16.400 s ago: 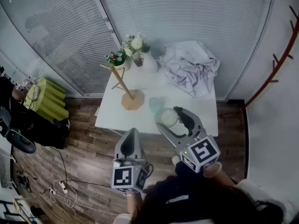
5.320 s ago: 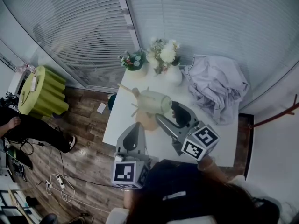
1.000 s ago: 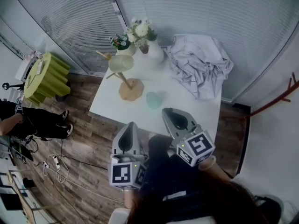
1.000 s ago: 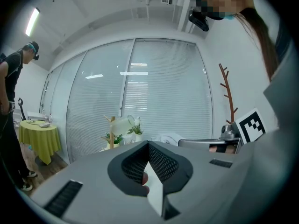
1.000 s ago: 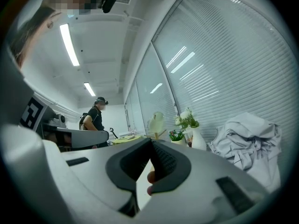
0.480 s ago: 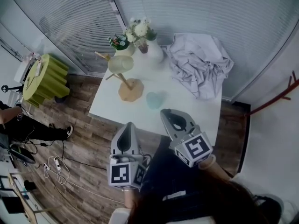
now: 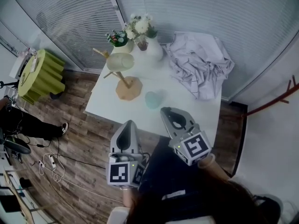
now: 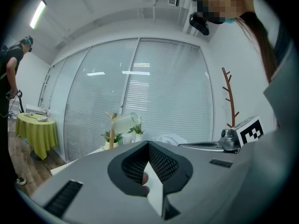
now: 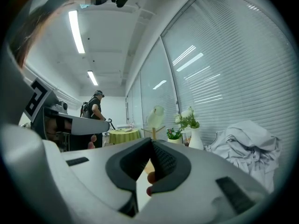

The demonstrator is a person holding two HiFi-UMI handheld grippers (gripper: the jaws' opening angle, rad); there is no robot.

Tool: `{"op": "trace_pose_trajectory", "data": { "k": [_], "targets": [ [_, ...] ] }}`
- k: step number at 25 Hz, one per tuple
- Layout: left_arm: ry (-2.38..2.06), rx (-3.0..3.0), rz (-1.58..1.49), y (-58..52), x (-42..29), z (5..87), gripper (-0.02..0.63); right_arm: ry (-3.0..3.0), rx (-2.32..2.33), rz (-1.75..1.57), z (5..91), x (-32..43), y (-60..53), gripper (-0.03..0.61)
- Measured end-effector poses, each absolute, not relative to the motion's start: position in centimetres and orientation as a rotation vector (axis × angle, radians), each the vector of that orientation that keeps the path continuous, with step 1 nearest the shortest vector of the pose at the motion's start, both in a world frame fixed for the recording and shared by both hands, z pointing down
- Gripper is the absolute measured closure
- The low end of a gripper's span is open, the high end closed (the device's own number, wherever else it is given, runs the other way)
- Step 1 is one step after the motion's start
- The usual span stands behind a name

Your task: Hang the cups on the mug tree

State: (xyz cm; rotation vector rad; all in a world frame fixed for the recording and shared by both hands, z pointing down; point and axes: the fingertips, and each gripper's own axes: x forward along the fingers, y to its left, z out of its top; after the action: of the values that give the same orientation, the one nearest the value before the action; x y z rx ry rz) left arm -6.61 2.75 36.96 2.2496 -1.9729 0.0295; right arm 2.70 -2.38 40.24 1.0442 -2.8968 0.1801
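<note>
Left gripper (image 7: 129, 124) and right gripper (image 7: 165, 111) hover with jaws together, empty; a cream cup (image 7: 120, 61) hangs on the mug tree (image 7: 129, 88), a blue cup (image 7: 152, 99) stands nearby.

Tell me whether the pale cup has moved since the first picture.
Yes. The pale cup went from the table's near edge, past the blue cup, up and left onto the mug tree by the flowers.
</note>
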Motion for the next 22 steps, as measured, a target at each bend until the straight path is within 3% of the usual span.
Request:
{"op": "trace_pose_trajectory", "data": {
  "k": [8,19,22],
  "targets": [
    [-1.982,2.24,-0.021,1.3,-7.7,37.1,0.612,-2.857,1.022,0.192,41.4,1.7,-4.1,0.578],
    [-1.948,2.193,-0.017,-1.5,-8.5,38.2,0.612,-2.82,0.926,0.194,43.1,0.2,-6.5,0.485],
    [-1.96,2.209,-0.046,-2.4,-8.6,38.3,0.612,-2.822,0.905,0.188,43.5,-0.2,-7.2,0.485]
  ]
}}
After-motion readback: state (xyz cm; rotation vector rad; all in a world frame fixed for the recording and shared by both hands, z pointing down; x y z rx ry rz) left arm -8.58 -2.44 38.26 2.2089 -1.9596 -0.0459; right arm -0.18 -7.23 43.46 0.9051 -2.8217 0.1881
